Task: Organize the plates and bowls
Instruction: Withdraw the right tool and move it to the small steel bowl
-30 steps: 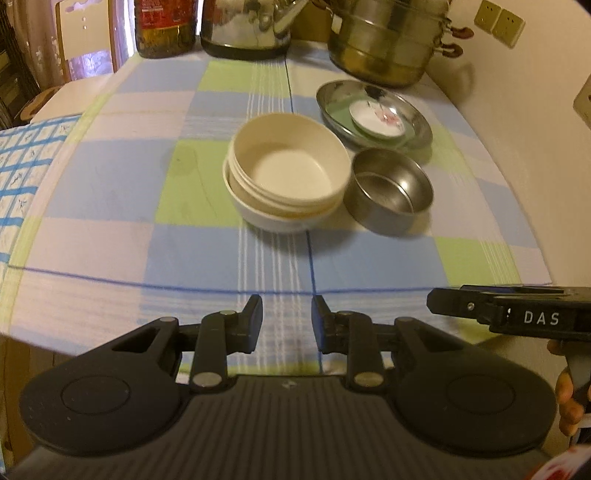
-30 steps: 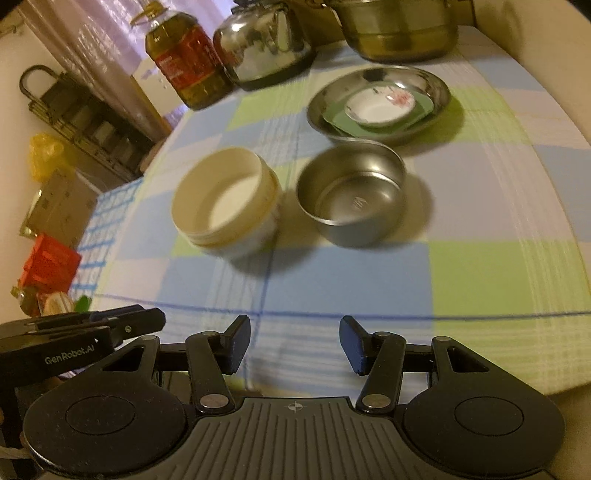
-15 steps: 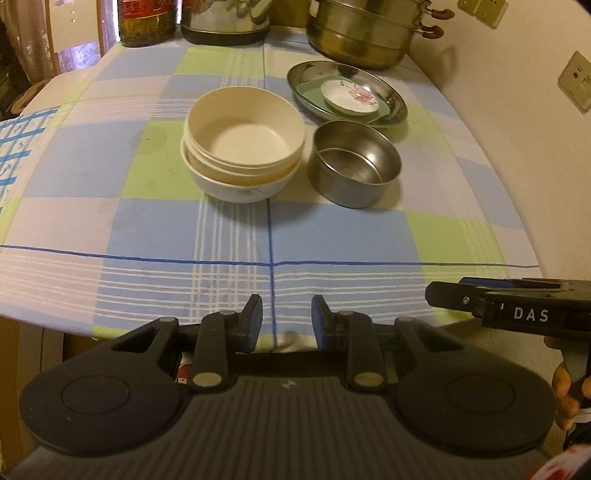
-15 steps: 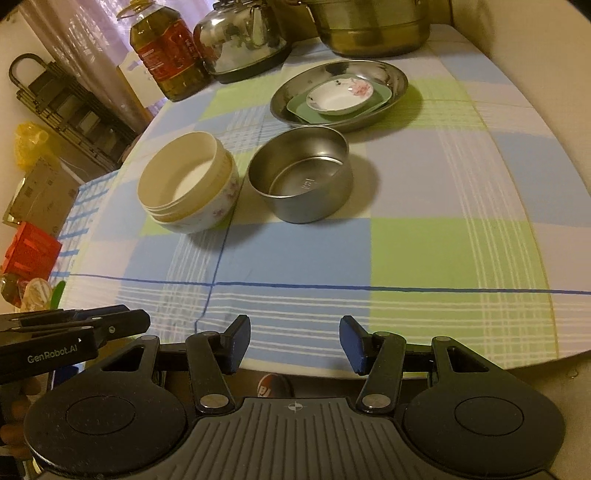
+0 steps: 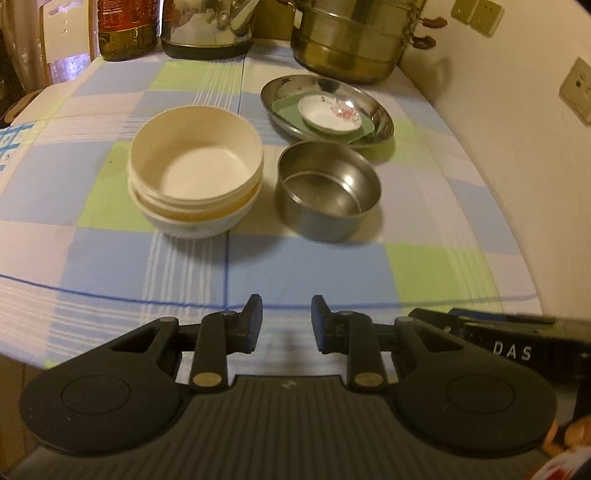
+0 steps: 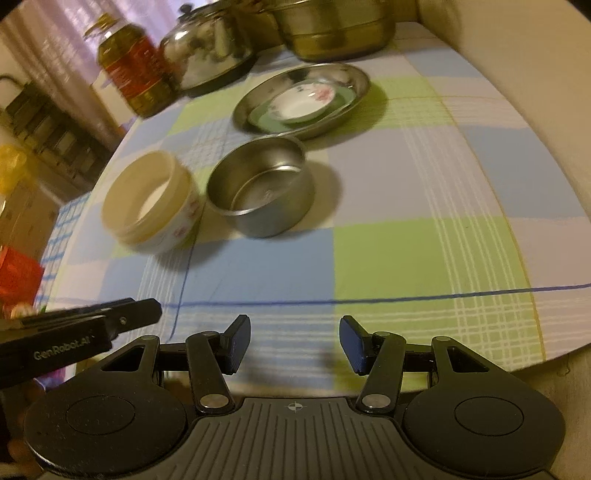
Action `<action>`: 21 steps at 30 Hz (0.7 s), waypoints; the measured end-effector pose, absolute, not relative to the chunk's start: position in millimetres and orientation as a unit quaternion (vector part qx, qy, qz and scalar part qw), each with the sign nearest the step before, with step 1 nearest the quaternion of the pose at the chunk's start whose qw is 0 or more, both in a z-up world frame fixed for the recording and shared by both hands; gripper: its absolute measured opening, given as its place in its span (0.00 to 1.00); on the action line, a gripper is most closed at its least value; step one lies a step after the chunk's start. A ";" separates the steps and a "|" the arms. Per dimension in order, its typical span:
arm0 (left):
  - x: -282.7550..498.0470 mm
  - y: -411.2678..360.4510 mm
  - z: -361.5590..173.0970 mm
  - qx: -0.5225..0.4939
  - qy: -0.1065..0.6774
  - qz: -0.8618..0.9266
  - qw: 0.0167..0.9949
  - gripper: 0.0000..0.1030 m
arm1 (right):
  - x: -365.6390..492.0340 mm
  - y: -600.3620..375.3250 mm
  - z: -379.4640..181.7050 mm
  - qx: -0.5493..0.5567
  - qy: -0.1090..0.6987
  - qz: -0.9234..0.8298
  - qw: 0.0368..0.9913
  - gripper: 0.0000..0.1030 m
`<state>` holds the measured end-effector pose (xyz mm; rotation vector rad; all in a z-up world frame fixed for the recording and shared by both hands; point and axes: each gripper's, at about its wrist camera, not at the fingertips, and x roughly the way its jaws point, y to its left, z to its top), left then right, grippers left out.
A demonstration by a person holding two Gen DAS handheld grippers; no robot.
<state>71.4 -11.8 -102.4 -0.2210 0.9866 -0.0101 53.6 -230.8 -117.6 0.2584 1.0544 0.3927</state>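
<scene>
A stack of cream bowls stands on the checked tablecloth, with a steel bowl close beside it on the right. Behind them a steel plate carries a green plate and, on top, a small white floral dish. My left gripper hovers over the table's near edge, open by a narrow gap, with nothing between its fingers. My right gripper is open wider, also over the near edge and holding nothing.
An oil bottle, a shiny kettle and a large steel pot line the back of the table. A wall with sockets runs along the right side. Boxes and a rack stand left of the table.
Both grippers pulled back past the table's near edge, then came forward over it again, so the bowls look nearer. Neither jaw gap has changed. No dish has moved.
</scene>
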 end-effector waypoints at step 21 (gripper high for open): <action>136.5 -25.5 -124.2 -0.176 0.428 0.064 0.884 0.24 | 129.5 -226.8 -124.9 0.175 0.422 0.198 0.867 0.35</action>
